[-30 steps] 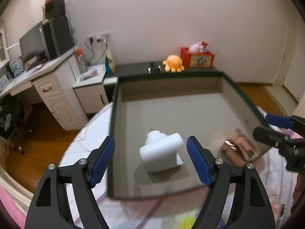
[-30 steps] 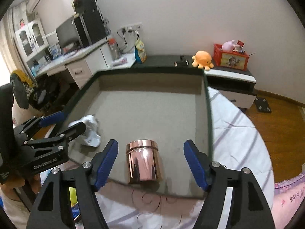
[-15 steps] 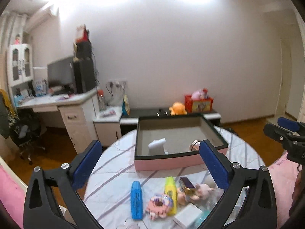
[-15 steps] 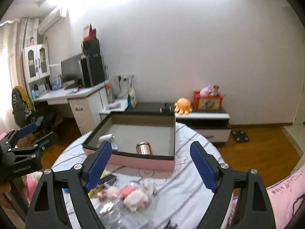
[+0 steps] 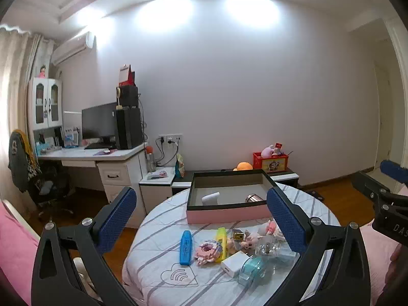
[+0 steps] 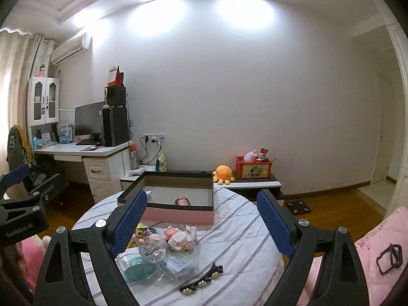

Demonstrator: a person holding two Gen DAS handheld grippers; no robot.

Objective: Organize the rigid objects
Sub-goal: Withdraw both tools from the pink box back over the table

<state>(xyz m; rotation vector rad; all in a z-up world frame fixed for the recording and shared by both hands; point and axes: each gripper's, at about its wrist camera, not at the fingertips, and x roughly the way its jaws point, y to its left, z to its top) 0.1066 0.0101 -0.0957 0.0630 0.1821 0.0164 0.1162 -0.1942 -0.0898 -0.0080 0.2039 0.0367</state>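
Observation:
A pink box (image 5: 227, 215) with a dark rim stands at the far side of the round table; it also shows in the right wrist view (image 6: 178, 215). Inside lie a white object (image 5: 210, 199) and a metal cup (image 5: 253, 198), whose pinkish top shows in the right wrist view (image 6: 182, 201). In front of the box lies a pile of small items: a blue case (image 5: 186, 247), a yellow tube (image 5: 221, 242), a white block (image 5: 234, 264), a teal holder (image 6: 139, 266), hair clips (image 6: 202, 281). My left gripper (image 5: 201, 219) and right gripper (image 6: 201, 224) are open, empty, held back above the table's near side.
The table wears a striped cloth (image 5: 158, 262). A desk (image 5: 97, 158) with monitor stands at left, a low cabinet (image 6: 255, 183) with an orange plush (image 6: 223, 174) and red box behind. Pink bedding (image 6: 377, 260) lies at right.
Both grippers pulled far back and up from inside the box. The white object and the metal cup stayed in the box. The pile of small items came into view.

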